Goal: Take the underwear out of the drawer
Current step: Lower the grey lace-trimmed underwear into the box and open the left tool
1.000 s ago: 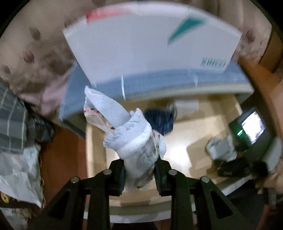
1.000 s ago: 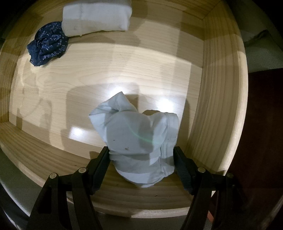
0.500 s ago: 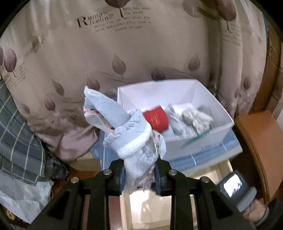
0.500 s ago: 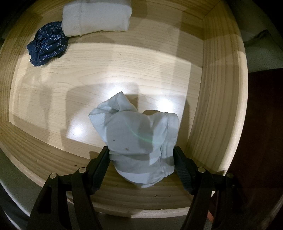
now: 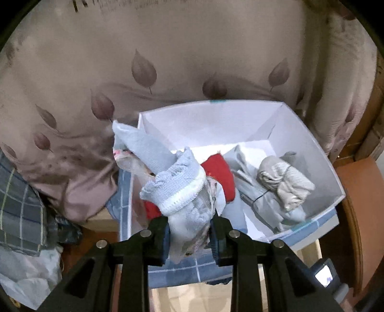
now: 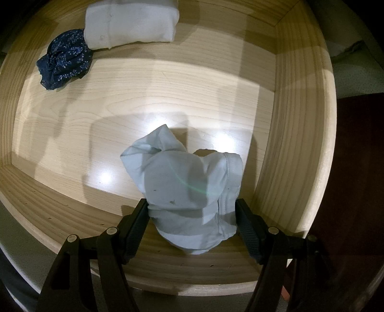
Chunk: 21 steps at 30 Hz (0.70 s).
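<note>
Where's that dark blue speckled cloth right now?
In the right wrist view, the dark blue cloth lies in the wooden drawer's far left corner, touching the folded white cloth.

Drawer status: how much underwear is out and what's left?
Done: several pieces sit in the white box. In hand: left gripper holds a lace-trimmed pair at the box; right gripper clamps a pale-blue pair. Left in drawer: navy pair, white bundle.

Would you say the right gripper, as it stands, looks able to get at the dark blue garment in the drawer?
Probably not yet: the right gripper is shut on a pale blue garment. The bare drawer floor to the dark blue garment looks unobstructed.
</note>
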### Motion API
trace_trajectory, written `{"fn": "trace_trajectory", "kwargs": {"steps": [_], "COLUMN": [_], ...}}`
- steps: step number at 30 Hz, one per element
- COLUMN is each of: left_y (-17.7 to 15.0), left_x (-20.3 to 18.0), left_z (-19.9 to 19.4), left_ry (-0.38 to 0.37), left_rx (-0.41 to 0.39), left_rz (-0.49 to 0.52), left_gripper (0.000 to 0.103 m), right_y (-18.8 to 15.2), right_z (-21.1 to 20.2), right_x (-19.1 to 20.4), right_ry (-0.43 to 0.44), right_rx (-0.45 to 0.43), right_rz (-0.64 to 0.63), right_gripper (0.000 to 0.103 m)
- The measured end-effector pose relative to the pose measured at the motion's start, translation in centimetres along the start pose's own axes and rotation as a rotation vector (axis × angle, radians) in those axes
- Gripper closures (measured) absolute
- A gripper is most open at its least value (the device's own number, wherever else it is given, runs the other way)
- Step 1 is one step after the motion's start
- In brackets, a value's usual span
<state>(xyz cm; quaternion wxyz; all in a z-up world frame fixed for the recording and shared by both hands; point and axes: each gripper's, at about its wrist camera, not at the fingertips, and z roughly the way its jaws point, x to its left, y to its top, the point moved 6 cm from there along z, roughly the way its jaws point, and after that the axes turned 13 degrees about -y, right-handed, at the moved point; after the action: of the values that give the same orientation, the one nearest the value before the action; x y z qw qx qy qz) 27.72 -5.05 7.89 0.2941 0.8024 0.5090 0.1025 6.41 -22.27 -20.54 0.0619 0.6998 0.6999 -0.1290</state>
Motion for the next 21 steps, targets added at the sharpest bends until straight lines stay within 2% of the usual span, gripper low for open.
{"fn": "trace_trajectory", "kwargs": {"steps": [4, 10, 15, 19, 21], "left_y": [0.2, 0.5, 0.1, -0.2, -0.4], "left_x": [0.6, 1.6, 1.2, 0.7, 0.4], "left_z": [2.3, 3.6, 3.9, 4.1, 3.9], "left_ry": [0.018, 0.02, 0.055, 0.066, 0.07], "left_rx": [0.015, 0.013, 0.015, 0.059, 0.071], "left_rz": [-0.015, -0.051, -0.019, -0.003, 0.005], "left_gripper": [0.077, 0.076, 0.073, 0.063, 0.061], "right_y": [0.0, 0.0, 0.0, 0.0, 0.0], "right_z": [0.0, 0.0, 0.0, 0.0, 0.0], "right_x": [0.0, 0.0, -0.1, -0.1, -0.2], "right_ry": [0.0, -0.001, -0.001, -0.001, -0.001], "right_rx": [0.0, 0.001, 0.001, 0.001, 0.001], "right_rz": [0.0, 0.0, -0.001, 0.0, 0.0], "right_gripper": [0.034, 0.034, 0.034, 0.034, 0.034]}}
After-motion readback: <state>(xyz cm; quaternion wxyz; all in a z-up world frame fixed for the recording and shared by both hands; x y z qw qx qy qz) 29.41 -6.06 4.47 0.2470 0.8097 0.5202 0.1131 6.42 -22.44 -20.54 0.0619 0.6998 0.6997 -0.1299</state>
